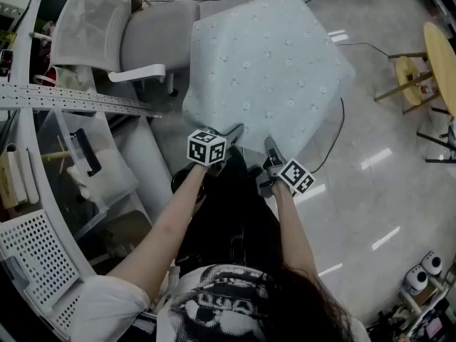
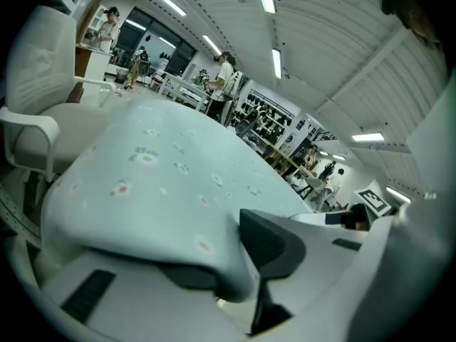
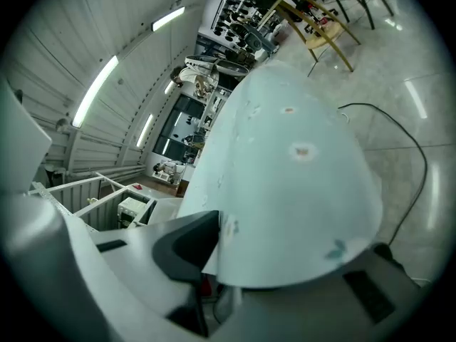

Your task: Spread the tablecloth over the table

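A pale blue-green tablecloth (image 1: 263,70) with small flowers lies draped over a table and hides all of it. Its near edge is drawn out to two points at my grippers. My left gripper (image 1: 234,132) holds the near left point, and my right gripper (image 1: 271,147) holds the near right one. In the left gripper view the tablecloth (image 2: 164,177) folds over the lower jaw and lies against the dark pad of the left gripper (image 2: 242,262). In the right gripper view the tablecloth (image 3: 299,177) hangs over one jaw and touches the dark pad of the right gripper (image 3: 221,262).
A grey office chair (image 1: 121,34) stands close to the table's far left. Shelving and a clear plastic bin (image 1: 85,162) line the left side. A wooden round table (image 1: 442,55) and a stool stand at the right. A black cable (image 1: 335,141) lies on the glossy floor.
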